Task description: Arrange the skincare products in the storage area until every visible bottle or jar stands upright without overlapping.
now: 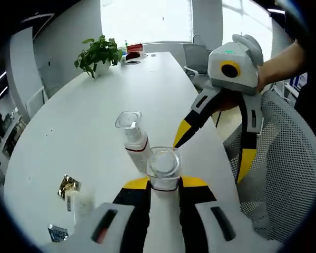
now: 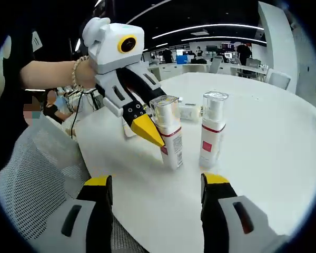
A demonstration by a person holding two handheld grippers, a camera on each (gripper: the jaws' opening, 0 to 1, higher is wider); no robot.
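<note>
White clear-capped bottle (image 1: 164, 174) clamped in left gripper (image 1: 164, 184), right gripper (image 2: 157, 185) apart.

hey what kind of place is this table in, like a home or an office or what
Most likely an open-plan office or meeting area. The long white table carries a potted plant, mesh office chairs stand beside it, and the right gripper view shows rows of desks with monitors under strip ceiling lights.

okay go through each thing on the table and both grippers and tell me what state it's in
Left gripper: shut on near bottle.
Near bottle: held, tilted, base on table.
Far bottle: upright, free.
Tube: lying flat.
Right gripper: open, holding nothing.
Potted plant: upright.
</note>
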